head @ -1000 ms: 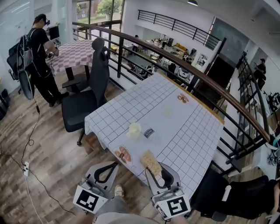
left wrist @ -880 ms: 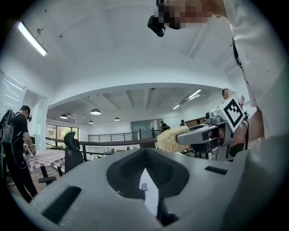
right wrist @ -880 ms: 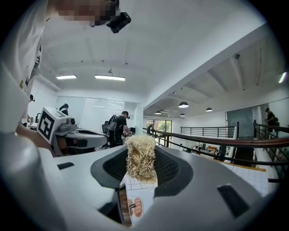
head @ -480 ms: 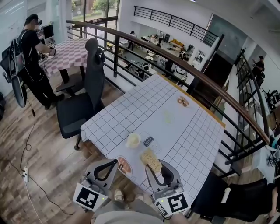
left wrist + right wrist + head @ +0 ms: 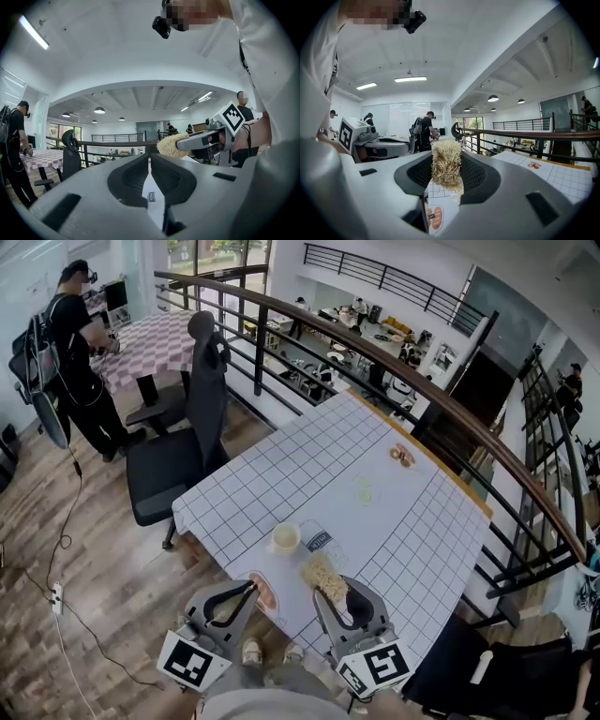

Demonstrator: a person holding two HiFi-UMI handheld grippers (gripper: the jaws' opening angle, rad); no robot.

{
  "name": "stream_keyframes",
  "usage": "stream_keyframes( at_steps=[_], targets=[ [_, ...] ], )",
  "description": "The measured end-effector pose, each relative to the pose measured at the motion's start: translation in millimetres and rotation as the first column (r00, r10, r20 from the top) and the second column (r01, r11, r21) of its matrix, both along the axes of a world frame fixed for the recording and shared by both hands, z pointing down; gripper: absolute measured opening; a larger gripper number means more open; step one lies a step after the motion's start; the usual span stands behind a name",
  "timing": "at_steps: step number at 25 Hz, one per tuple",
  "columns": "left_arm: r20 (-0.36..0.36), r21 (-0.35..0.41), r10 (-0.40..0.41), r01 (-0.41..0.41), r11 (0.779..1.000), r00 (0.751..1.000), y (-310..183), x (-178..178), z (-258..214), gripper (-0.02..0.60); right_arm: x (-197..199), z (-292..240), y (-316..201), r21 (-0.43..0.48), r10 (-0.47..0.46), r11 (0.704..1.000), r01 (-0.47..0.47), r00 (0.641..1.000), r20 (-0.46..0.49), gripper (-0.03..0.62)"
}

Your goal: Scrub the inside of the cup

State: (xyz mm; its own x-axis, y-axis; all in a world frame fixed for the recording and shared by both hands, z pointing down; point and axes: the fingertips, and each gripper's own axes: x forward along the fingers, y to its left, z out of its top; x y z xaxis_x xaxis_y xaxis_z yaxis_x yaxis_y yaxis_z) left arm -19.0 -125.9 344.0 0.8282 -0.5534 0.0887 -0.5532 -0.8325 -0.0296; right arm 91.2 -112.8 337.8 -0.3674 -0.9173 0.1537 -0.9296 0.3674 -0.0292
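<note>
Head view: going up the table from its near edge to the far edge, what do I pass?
scrubber → cup → brown picture on the cloth near the far edge

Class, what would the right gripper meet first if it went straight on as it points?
Probably the cup, beyond the scrubber the right gripper holds; height is unclear, so it might pass above.

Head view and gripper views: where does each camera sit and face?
Head view: on the head, facing steeply down at the table; left gripper and right gripper show.
Left gripper view: on the left gripper, along its shut jaws; shirt shows.
Right gripper view: on the right gripper, along jaws clamping the scrubber.
All share the scrubber.
</note>
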Motion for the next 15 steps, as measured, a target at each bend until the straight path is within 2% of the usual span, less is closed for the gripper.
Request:
stream_keyframes(
  at_steps=[9,12,15],
  targets=[
    [0.054,0.005,-0.026,0.026,1.000,0.998,-32.9,15.0,25.0,0.015,12.4,12.3,-38.4,-0.059,-0.054,0.997,0.050,0.996,-0.065,0.153],
    [0.078,0.010,0.000,-0.001,1.000,0.997,-48.5,24.1,44.2,0.071,14.2,21.2,-56.7,-0.094,-0.083,0.993,0.075,0.993,-0.086,0.153],
    [0.129,0.023,0.043,-0.046,0.999,0.991,-62.1,32.5,70.1,0.088,16.1,31.4,-75.1,-0.136,-0.113,0.986,0.098,0.988,-0.104,0.153]
  ],
)
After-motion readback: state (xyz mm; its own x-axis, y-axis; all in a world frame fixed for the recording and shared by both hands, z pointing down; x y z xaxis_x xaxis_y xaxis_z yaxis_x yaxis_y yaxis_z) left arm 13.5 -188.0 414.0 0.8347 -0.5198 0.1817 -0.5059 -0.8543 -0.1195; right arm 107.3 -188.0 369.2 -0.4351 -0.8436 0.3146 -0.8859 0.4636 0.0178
